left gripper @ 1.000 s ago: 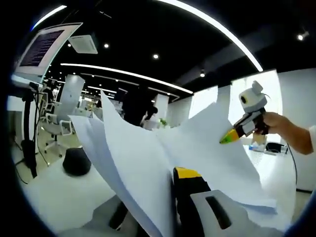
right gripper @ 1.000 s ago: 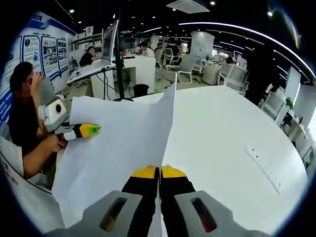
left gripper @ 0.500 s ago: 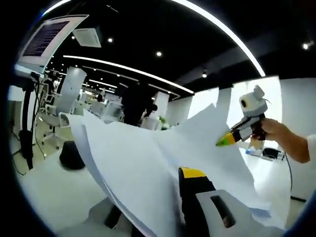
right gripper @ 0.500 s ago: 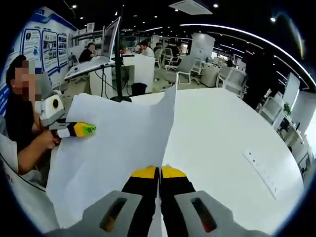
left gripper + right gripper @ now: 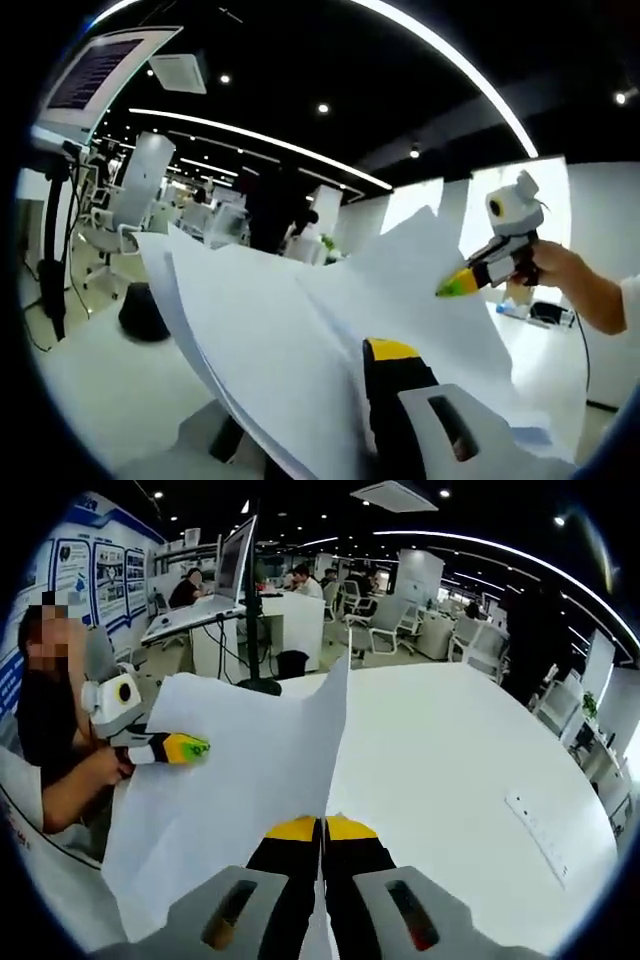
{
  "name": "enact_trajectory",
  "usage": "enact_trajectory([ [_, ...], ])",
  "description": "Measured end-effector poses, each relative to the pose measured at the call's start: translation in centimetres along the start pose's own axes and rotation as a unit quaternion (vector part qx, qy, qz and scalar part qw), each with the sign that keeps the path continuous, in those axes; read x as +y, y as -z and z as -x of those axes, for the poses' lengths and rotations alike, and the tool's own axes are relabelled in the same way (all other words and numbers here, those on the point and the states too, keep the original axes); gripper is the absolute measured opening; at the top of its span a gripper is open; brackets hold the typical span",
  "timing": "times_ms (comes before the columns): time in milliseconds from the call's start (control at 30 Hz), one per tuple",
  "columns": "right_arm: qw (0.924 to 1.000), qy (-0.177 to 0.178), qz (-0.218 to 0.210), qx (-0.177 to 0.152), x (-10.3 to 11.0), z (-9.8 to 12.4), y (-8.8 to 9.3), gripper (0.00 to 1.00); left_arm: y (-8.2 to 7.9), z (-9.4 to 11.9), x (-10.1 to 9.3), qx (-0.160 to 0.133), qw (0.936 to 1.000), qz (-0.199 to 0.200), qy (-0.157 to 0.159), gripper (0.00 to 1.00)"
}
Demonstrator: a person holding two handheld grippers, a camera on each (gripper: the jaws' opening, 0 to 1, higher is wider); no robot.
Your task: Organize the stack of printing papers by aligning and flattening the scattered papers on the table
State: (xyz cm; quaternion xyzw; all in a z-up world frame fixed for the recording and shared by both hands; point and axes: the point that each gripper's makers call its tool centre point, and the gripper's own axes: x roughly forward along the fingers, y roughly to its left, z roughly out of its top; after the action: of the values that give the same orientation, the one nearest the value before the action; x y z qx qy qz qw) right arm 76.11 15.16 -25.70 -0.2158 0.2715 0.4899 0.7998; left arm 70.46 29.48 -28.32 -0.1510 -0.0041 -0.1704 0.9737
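Both grippers hold a bunch of white printing papers (image 5: 240,770) up off the round white table (image 5: 450,740). In the right gripper view my right gripper (image 5: 322,825) is shut on the near edge of the sheets, yellow tips together. At the sheets' left edge a person's hand holds my left gripper (image 5: 185,748), which pinches them. In the left gripper view the papers (image 5: 280,320) fan out unevenly across my left gripper (image 5: 355,355). They hide its left jaw. My right gripper (image 5: 455,285) grips their far right edge.
A monitor on a stand (image 5: 240,560) and a desk (image 5: 270,610) lie beyond the table's far edge, with office chairs (image 5: 380,615) behind. A socket strip (image 5: 538,825) is set in the table at the right. A person sits at the left (image 5: 50,720).
The sheets have sagged slightly lower and flatter in the left gripper view. Both grippers keep their hold, with only small shifts of the hands.
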Motion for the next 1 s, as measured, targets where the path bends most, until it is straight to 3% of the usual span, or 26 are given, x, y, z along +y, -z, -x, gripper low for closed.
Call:
enact_trajectory([
  [1000,0.9989,-0.046,-0.005,-0.002,2.8,-1.1,-0.2,0.00,0.1,-0.3,0.7,0.004,1.0000,-0.004,-0.001,0.21],
])
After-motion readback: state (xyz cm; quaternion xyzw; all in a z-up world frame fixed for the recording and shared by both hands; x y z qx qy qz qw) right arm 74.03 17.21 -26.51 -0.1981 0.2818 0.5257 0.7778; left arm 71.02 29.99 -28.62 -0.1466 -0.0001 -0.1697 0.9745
